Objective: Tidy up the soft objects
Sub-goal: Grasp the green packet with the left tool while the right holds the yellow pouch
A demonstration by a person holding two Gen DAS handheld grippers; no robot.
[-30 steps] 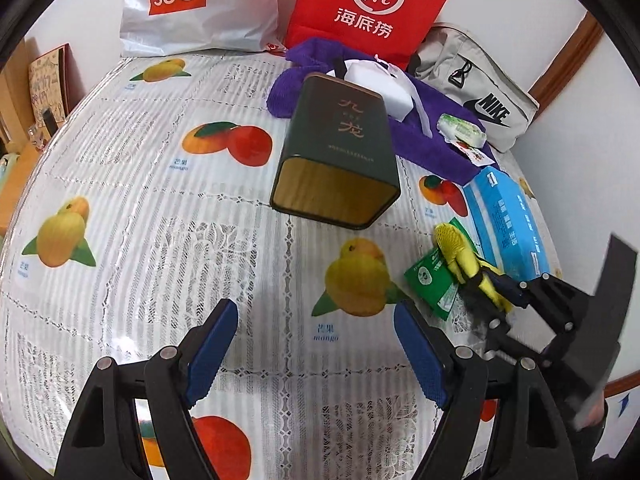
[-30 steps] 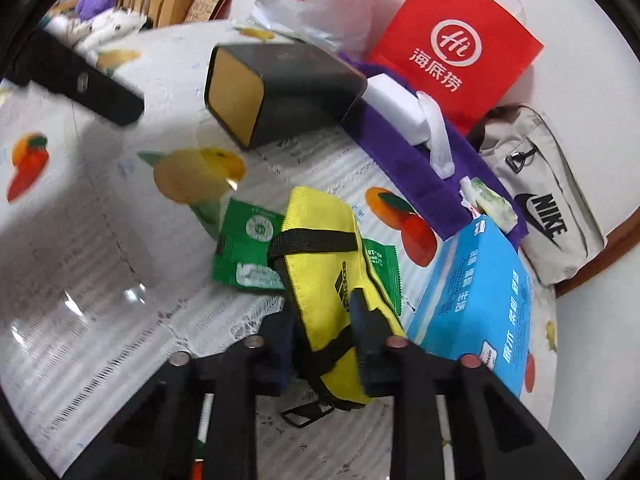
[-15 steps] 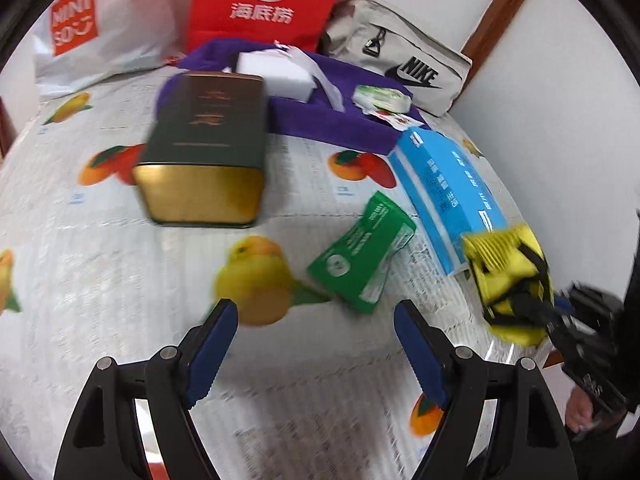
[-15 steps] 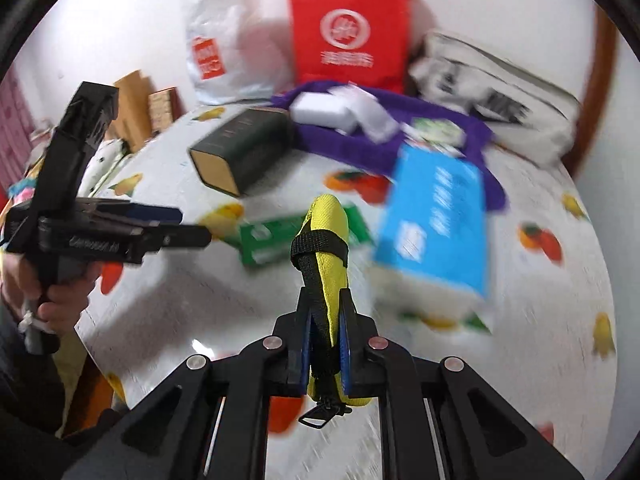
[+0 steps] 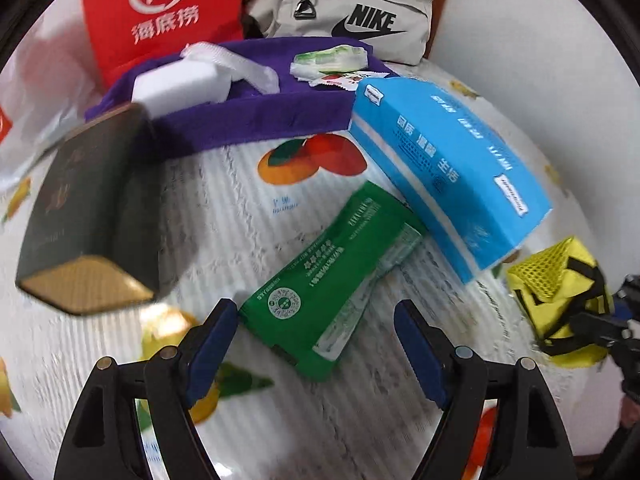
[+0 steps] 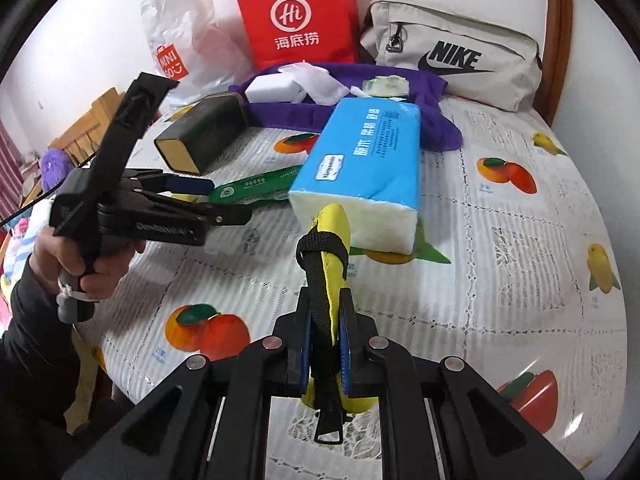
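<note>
The right tongs (image 6: 324,344) are clamped together on a yellow pouch (image 6: 334,240) with black straps, which stands edge-on between the blue pads and is lifted clear of the desk (image 6: 500,264), a round top under a white lace-pattern cloth printed with fruit. In the left wrist view the same pouch (image 5: 560,292) hangs at the right edge, mesh side showing. The left tongs (image 5: 316,340) are spread wide apart with nothing between them, poised above the near end of a green packet (image 5: 332,276) that lies flat on the cloth; whether they touch it cannot be told. In the right wrist view a hand (image 6: 84,256) grips the handle of the left tongs at the left side. Just right of the green packet, and overlapping its far end, lies a blue tissue pack (image 5: 448,168). To the left a dark green tin (image 5: 92,216) lies on its side, its gold end facing near. Farther back a purple cloth (image 5: 256,116) carries a white block (image 5: 176,84) and a small wipes packet (image 5: 332,58). Against the far wall stand a red paper bag (image 6: 296,16), a white plastic bag (image 6: 180,36) and a beige Nike bag (image 6: 452,52).
</note>
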